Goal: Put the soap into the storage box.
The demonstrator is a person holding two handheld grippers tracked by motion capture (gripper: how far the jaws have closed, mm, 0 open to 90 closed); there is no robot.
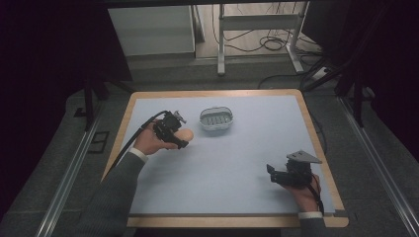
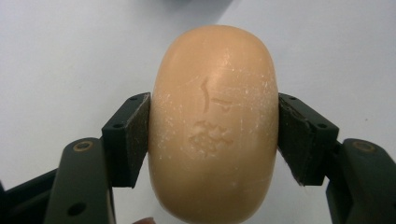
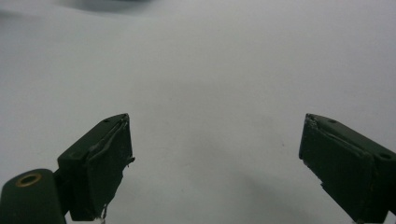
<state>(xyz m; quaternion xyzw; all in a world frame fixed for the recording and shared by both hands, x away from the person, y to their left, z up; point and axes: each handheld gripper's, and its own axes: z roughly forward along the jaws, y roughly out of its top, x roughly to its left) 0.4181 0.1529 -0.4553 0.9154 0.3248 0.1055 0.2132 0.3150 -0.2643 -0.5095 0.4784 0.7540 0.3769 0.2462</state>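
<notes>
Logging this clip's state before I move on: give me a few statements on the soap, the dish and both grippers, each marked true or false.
1. The left gripper is shut on the bar of soap. True.
2. The soap lies in the soap dish. False: it is clamped between the jaws, to the left of the dish.
3. The right gripper holds something. False: its jaws stand apart over bare table.
4. The soap bears a stamped mark. True.
5. The right gripper is nearer the dish than the left. False: the left gripper is nearer.

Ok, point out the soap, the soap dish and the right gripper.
soap (image 2: 214,126), left gripper view, stamped top face.
soap dish (image 1: 216,119), high view, slatted floor.
right gripper (image 1: 271,171), high view, between its fingertips.
</notes>
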